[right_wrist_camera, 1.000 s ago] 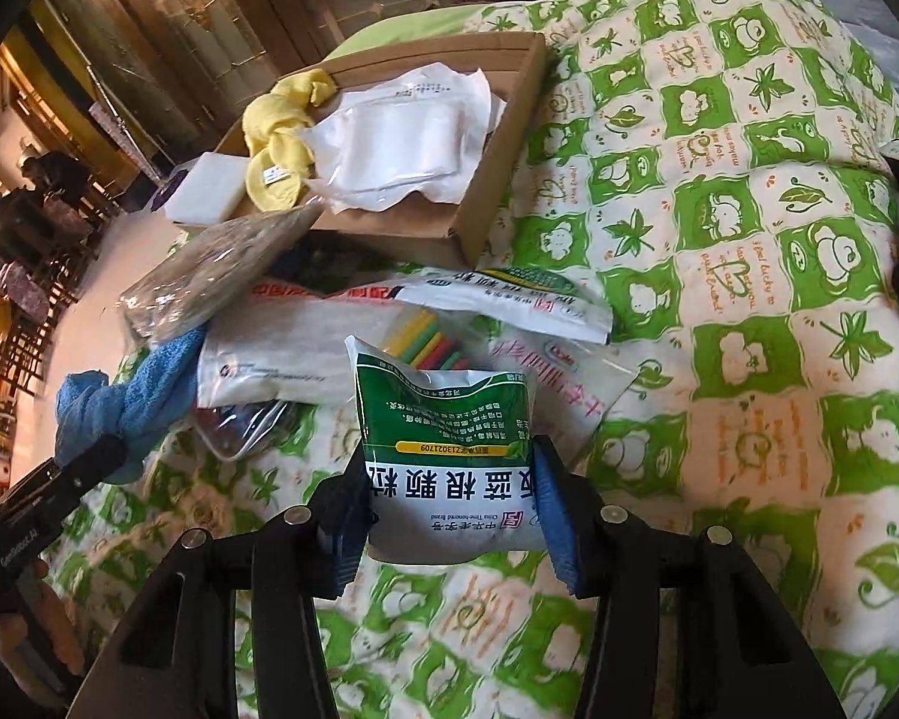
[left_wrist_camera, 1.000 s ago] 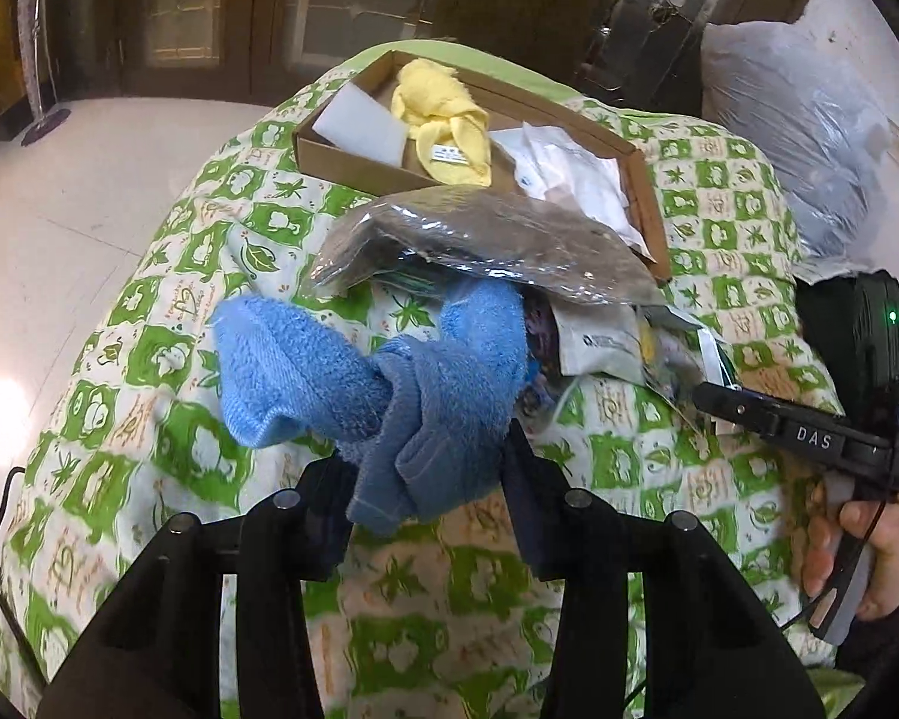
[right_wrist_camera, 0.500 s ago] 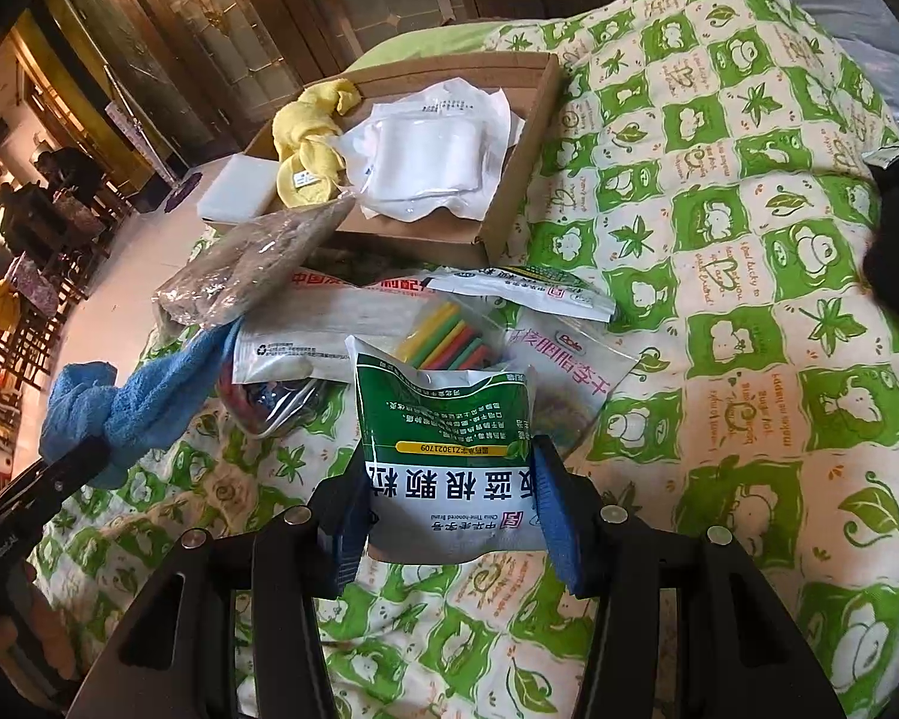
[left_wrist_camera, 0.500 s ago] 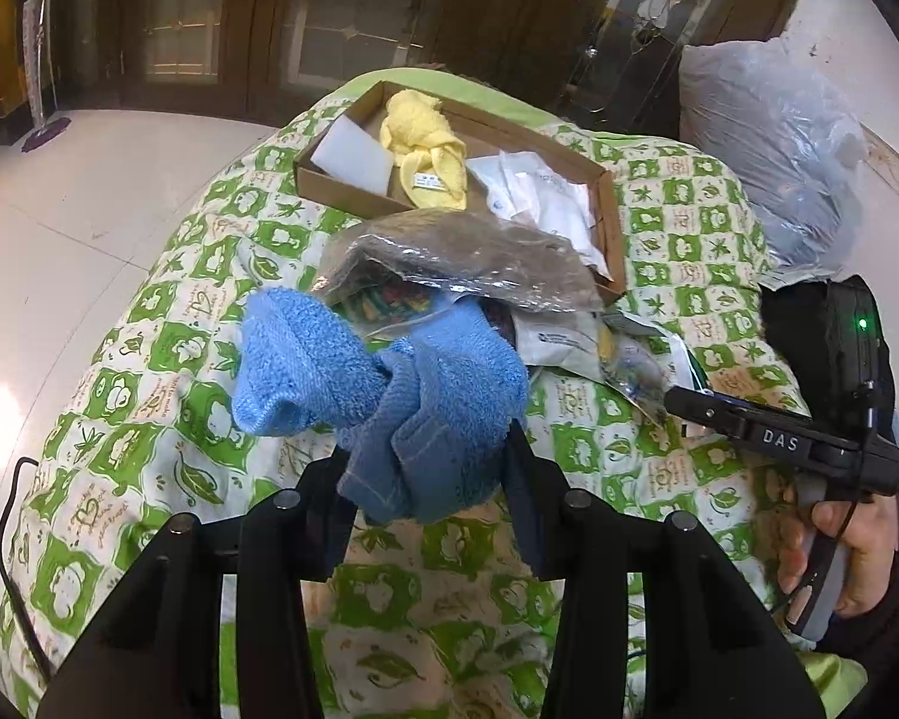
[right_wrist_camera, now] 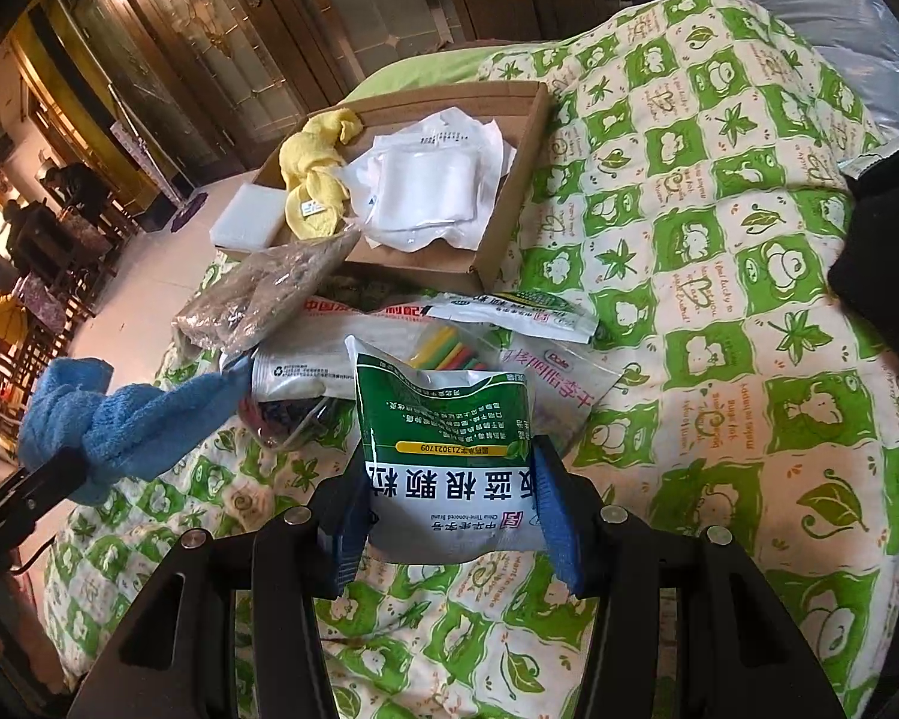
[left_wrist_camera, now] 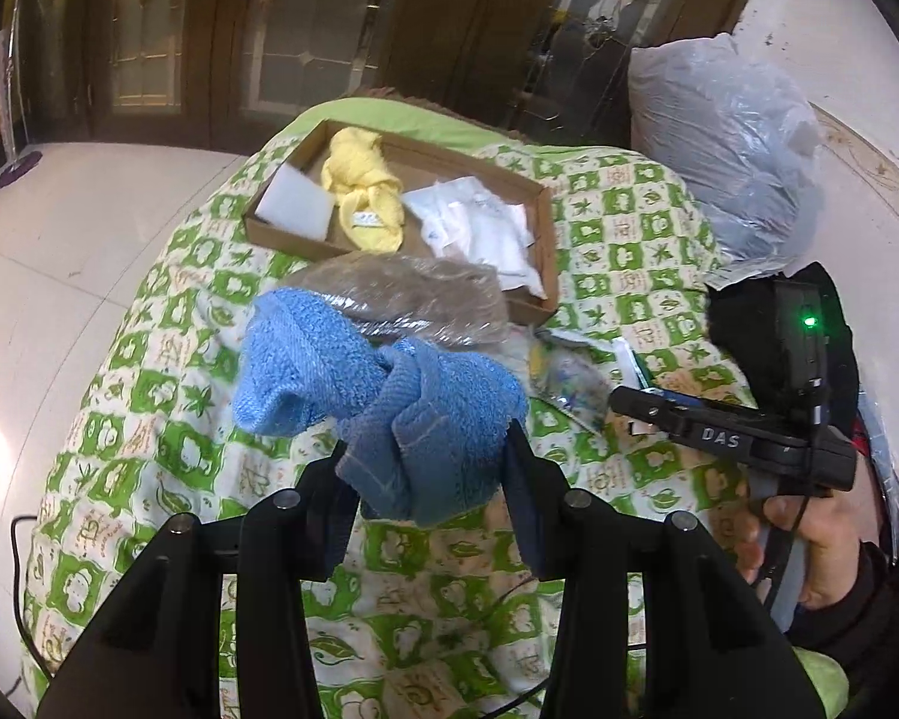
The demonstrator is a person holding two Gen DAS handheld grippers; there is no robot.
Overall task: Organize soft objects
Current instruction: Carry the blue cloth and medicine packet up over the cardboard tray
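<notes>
My left gripper (left_wrist_camera: 428, 461) is shut on a knotted blue towel (left_wrist_camera: 377, 395), which hangs lifted above the green patterned cover (left_wrist_camera: 150, 395); the blue towel (right_wrist_camera: 108, 419) also shows at the left of the right wrist view. My right gripper (right_wrist_camera: 449, 479) is shut on a green and white sachet pack (right_wrist_camera: 449, 449), raised off the cover. Beyond both lies a shallow cardboard box (left_wrist_camera: 533, 251) holding a yellow cloth (left_wrist_camera: 362, 192), a white foam block (left_wrist_camera: 293, 207) and white packets (right_wrist_camera: 425, 186). The right gripper's body (left_wrist_camera: 737, 437) and the hand holding it (left_wrist_camera: 809, 539) show at the right of the left wrist view.
A clear bag of brown stuff (left_wrist_camera: 407, 293) and several flat packets (right_wrist_camera: 509, 314) lie heaped in front of the box. A large grey plastic sack (left_wrist_camera: 725, 150) stands at the back right. Pale tiled floor (left_wrist_camera: 60, 269) falls away left; dark wooden doors (left_wrist_camera: 389, 18) stand behind.
The left gripper has risen with the blue towel, lifting it off the cover, so the box looks farther away. The right gripper has risen a little with the sachet pack.
</notes>
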